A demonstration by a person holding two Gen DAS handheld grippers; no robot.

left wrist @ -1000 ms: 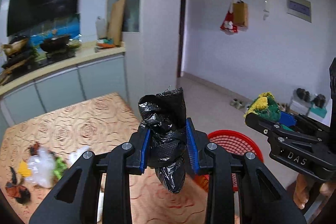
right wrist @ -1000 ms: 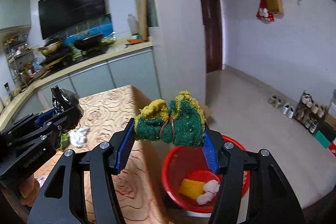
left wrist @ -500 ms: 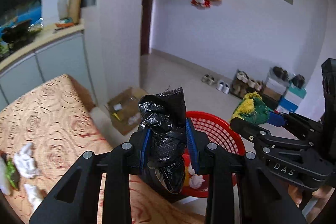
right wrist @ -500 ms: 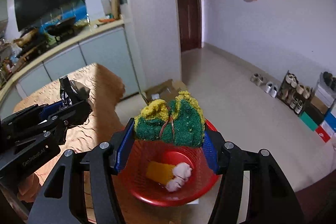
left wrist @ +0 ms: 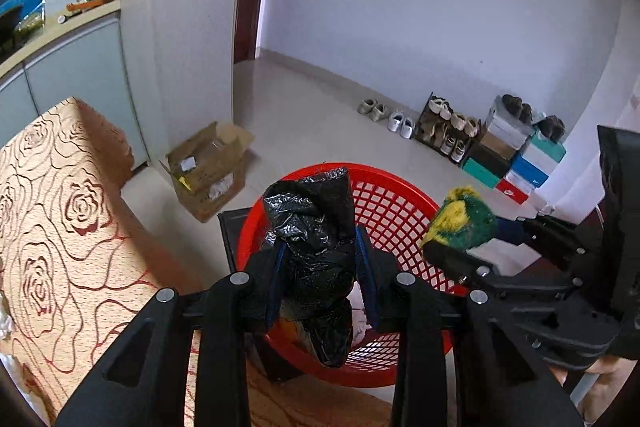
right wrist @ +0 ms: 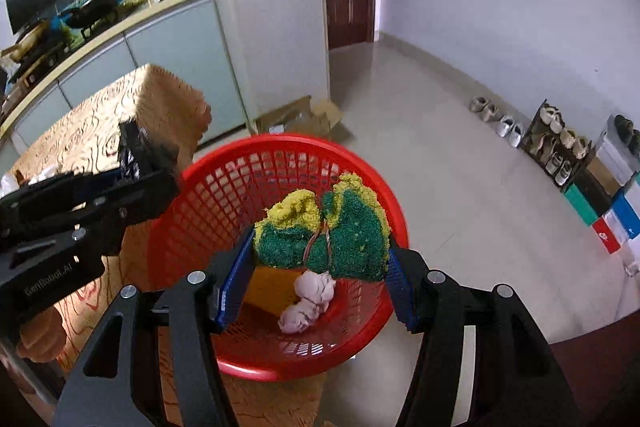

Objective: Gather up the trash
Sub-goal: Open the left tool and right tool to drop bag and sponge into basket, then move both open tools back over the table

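Both grippers over the red basket (right wrist: pixel 224 187). Left gripper (left wrist: pixel 322 267) pinches a crumpled black bag (left wrist: pixel 312 251) between its blue pads; right gripper (right wrist: pixel 320 267) clamps a green-yellow sponge (right wrist: pixel 324 231). Inside the basket: a yellow piece (right wrist: pixel 268 287) and wadded tissue (right wrist: pixel 308 299). Table (left wrist: pixel 52 219) with rose-print cloth just beside the basket.

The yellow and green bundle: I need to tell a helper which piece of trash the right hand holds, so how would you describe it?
Find the round red plastic mesh basket on the floor beside the table. Above its opening, the right gripper clamps a fuzzy green and yellow sponge-like bundle. A rubber band pinches its middle, unlike the crumpled pale tissue below.
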